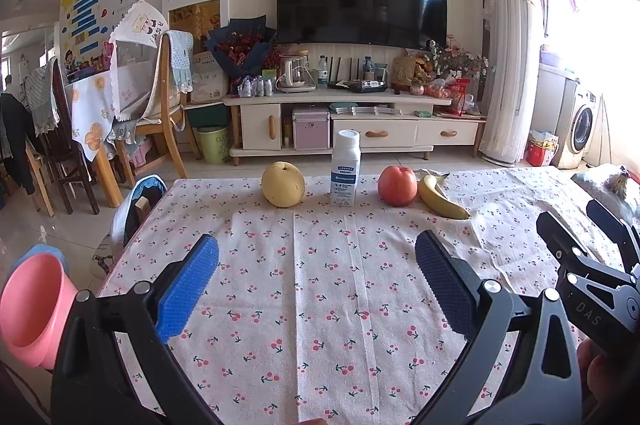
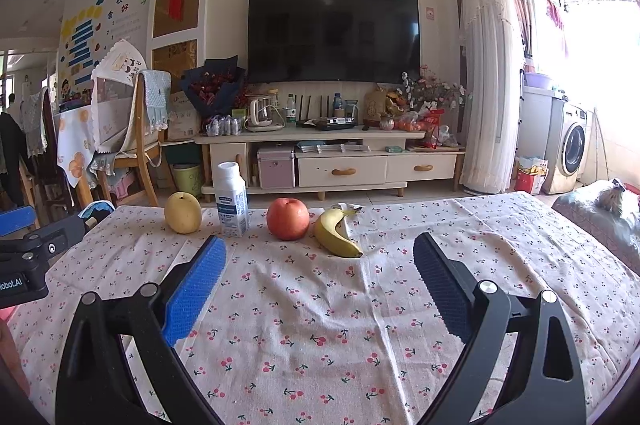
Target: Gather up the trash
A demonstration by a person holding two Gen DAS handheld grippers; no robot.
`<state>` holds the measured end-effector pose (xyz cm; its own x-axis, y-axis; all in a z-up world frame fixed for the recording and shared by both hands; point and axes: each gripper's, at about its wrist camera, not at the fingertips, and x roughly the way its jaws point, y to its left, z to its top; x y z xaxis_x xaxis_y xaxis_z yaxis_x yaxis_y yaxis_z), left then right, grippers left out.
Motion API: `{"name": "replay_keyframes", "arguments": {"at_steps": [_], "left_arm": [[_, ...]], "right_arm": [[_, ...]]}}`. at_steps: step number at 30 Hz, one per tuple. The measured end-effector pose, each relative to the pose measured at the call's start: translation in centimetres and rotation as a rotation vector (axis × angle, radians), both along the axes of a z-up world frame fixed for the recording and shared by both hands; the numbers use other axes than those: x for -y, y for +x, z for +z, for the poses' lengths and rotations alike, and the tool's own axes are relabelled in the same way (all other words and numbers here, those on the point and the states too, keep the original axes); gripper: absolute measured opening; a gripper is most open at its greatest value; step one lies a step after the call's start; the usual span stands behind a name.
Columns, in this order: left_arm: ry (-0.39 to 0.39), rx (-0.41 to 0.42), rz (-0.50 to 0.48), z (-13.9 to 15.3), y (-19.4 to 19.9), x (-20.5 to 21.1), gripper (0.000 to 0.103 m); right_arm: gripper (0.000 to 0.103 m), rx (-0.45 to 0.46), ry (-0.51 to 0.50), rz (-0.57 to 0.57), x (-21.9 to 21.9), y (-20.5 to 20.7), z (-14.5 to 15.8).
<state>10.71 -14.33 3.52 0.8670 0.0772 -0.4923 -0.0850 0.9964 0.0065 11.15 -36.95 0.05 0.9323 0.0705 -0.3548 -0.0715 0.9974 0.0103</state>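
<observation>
Here, along the far edge of the cherry-print worktop stand a yellow pear, the white bottle, a red apple and a banana, while the left gripper and right gripper hover nearer, jaws spread and empty.

Tablecloth white, pink-cherry print; pear yellow; apple red; banana yellow; bottle white, blue label.

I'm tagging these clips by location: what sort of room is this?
Most likely a home living room: a wall-mounted TV above a low TV cabinet, a dining table with chairs on the left, and a washing machine by the bright window.
</observation>
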Motion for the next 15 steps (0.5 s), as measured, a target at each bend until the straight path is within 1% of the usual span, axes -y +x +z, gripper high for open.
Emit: {"name": "replay_keyframes", "arguments": {"at_steps": [2, 5, 7, 8, 10, 12, 15], "left_arm": [[-0.012, -0.001, -0.002, -0.5, 0.2, -0.3, 0.099], [-0.055, -0.017, 0.002, -1.8, 0.6, -0.8, 0.099], [-0.08, -0.07, 0.018, -3.6, 1.3, -1.2, 0.099], [-0.079, -0.102, 0.028, -4.7, 1.8, -1.2, 0.099], [-0.07, -0.171, 0.054, -7.2, 2.9, -1.5, 0.099], [-0.088, -0.246, 0.086, -9.7, 4.0, -2.0, 0.099], [-0.11, -0.318, 0.123, -12.7, 5.2, -2.6, 0.099]], "right_arm": [[0.094, -0.01, -0.005, 0.006, -0.2, 0.2, -0.3], [0.094, -0.045, -0.004, 0.025, -0.7, 0.9, -1.0], [0.094, -0.086, 0.001, 0.036, -1.1, 1.7, -1.7], [0.094, -0.109, 0.005, 0.033, -1.2, 2.2, -2.3], [0.094, -0.189, 0.024, 0.033, -1.3, 3.7, -3.6], [0.094, -0.255, 0.033, 0.036, -1.6, 5.1, -5.0], [0.094, -0.367, -0.015, 0.016, -2.3, 7.2, -7.5]]}}
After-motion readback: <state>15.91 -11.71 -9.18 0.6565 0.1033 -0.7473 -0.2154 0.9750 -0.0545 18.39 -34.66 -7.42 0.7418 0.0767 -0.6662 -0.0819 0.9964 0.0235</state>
